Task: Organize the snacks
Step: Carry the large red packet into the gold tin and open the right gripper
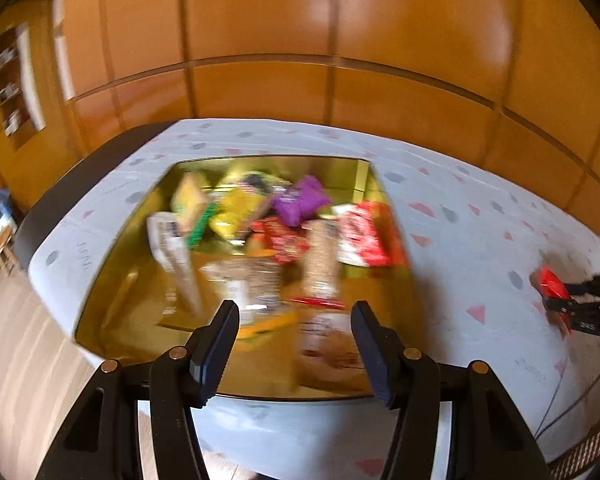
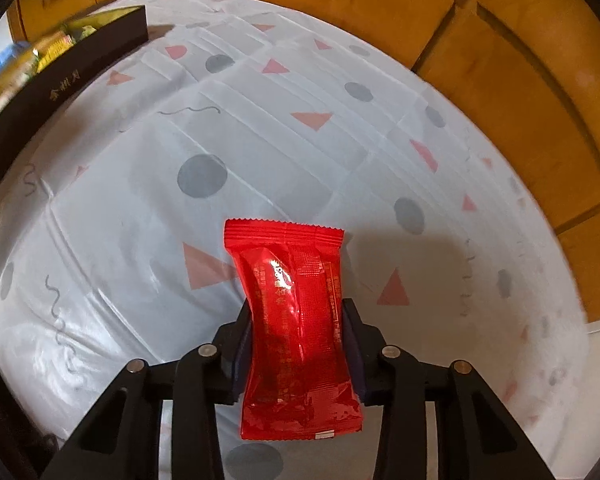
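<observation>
Backdrop: wood-panelled wall (image 1: 260,20) behind a bench (image 2: 300,92) under a pale cloth printed with grey dots and pink triangles.
Box: dark-sided gift box (image 2: 64,80) with a gold lining, already heaped with mixed snack packets (image 1: 268,232); it sits toward the bench's left part, well apart from the right tongs.
Right tongs (image 2: 298,344): clamped across the waist of a red foil snack packet (image 2: 296,304), pinching it inward; the packet stands out beyond the tips over the cloth.
Left tongs (image 1: 294,344): apart and empty, poised over the near part of the box; this view is smeared, so finer detail is uncertain.
Step in hand: likely carrying the red packet to the box.
Doing it well: keep the pinch firm, since slick foil may slide; lift clear of the box's wall before crossing, then let go low over a gap among the packets.
Edges: the box wall is the one barrier on the way; the bench's rounded rim lies near on the right.
Open room: bare cloth between packet and box gives a free path; the left tongs should move aside first.
</observation>
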